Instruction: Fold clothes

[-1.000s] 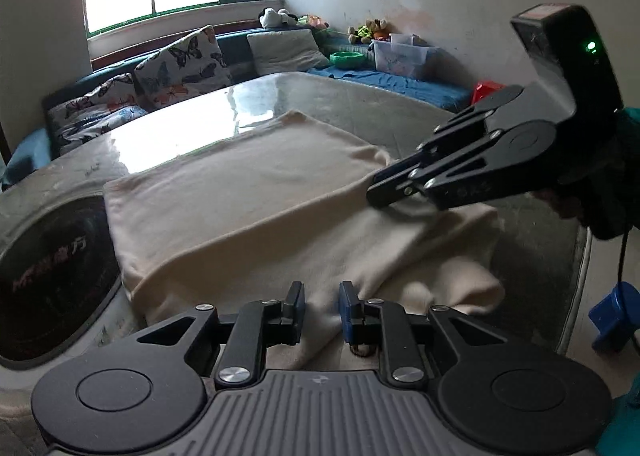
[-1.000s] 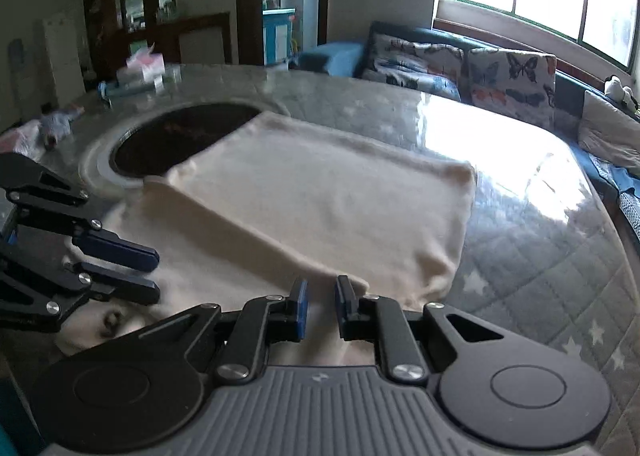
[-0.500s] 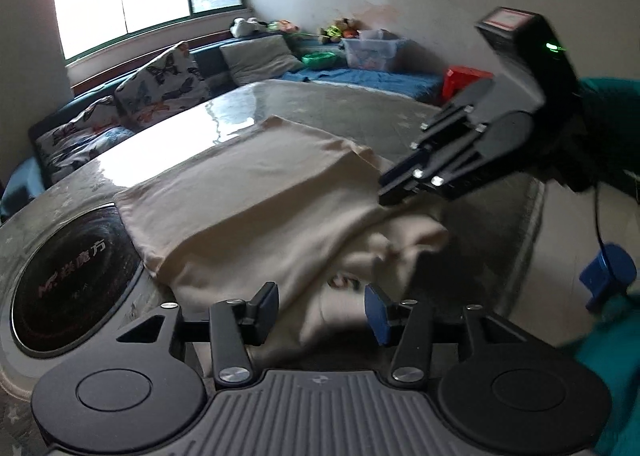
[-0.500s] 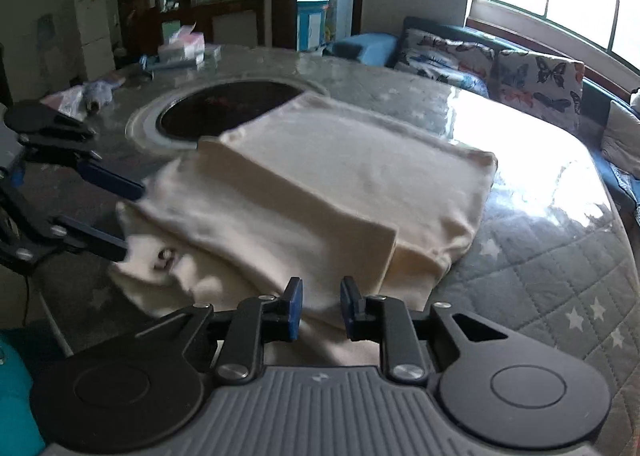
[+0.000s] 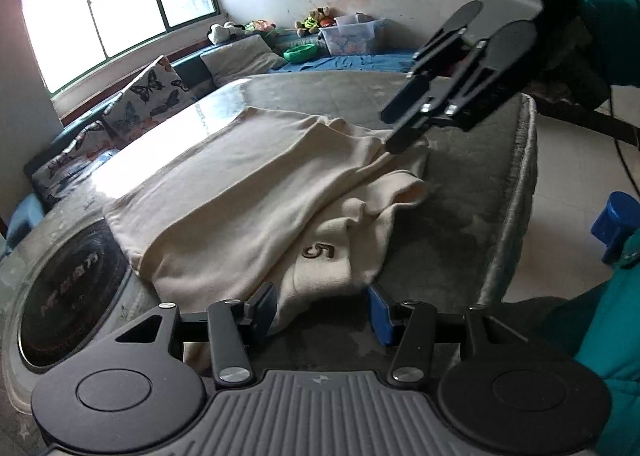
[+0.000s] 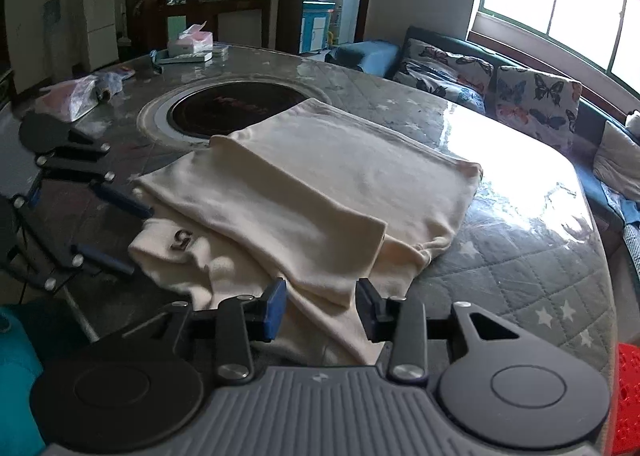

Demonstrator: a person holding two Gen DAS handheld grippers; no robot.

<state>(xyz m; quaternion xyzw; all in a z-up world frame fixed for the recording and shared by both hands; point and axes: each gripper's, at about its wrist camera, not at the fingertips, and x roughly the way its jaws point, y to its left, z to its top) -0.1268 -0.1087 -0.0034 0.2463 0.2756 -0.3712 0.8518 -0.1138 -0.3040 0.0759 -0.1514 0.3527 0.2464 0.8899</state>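
Now the cream garment lies partly folded on the round table, its upper layer doubled over and a brown 5 showing at 6 o'clock in the left wrist view. Left gripper has its jaws spread wide, hovering at the cloth's near edge and gripping nothing. Right gripper is likewise parted and empty, just at the folded hem. Beyond the garment, a dark round cooktop sits at 11 o'clock in the right wrist view.

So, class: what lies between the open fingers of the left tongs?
In the left wrist view, the near edge of the cream garment lies in the gap of the left tongs, with bare grey quilted table cover rightward.
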